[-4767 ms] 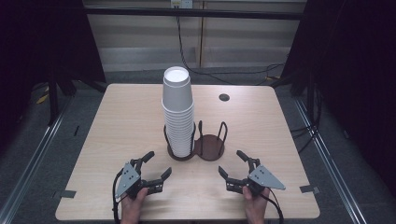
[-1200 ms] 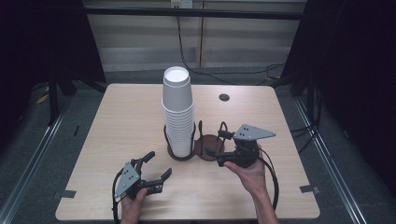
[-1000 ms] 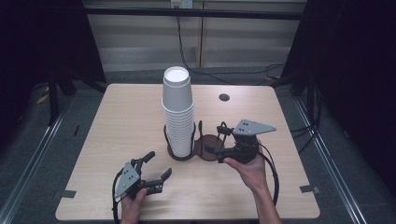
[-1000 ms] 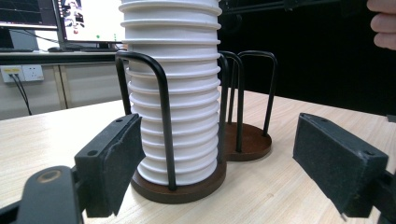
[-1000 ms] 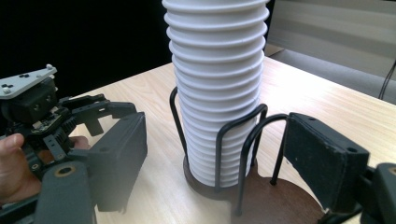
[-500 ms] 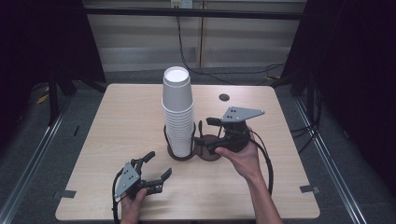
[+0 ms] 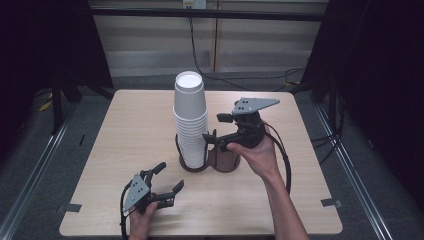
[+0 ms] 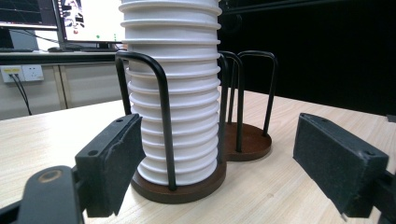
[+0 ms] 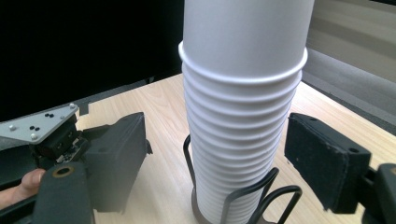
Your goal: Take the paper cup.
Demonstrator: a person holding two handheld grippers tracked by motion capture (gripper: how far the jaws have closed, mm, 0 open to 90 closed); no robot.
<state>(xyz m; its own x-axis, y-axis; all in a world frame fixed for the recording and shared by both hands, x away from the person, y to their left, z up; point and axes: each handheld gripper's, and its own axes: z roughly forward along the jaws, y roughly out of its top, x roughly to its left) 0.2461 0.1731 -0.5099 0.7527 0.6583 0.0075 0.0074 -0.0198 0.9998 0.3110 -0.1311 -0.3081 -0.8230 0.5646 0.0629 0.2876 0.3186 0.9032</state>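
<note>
- Table (image 7: 125, 130): pale wood, w/ dark floor round it; everything sits on the near-middle part.
- Stack of white cups (image 7: 190, 120): tall, upright, nested rim over rim; stands in the left ring of the holder, about mid-table; in the left gripper view the stack (image 8: 175, 88) rises behind a black wire loop; in the right gripper view it (image 9: 243, 107) stands between the two pads, no pad touching it.
- Cup holder (image 7: 225, 159): two round brown bases side by side w/ black wire hoops; left one carries the stack; right one (image 8: 247, 140) has no cup in it.
- Right gripper (image 7: 216, 129): held up off the table at the stack's right side, jaws aimed at the upper half of the cups; jaws spread wide, released, nothing pinched; grey plate on top; cable trails back along the forearm.
- Left gripper (image 7: 169, 181): low at the near-left of the table, well apart from the holder, pointing toward it; jaws apart, released, nothing between the pads but air; in its own view the pads frame the holder from a distance.
- Small dark disc (image 7: 239, 102): lies flat on the far side of the table, behind the right gripper.
</note>
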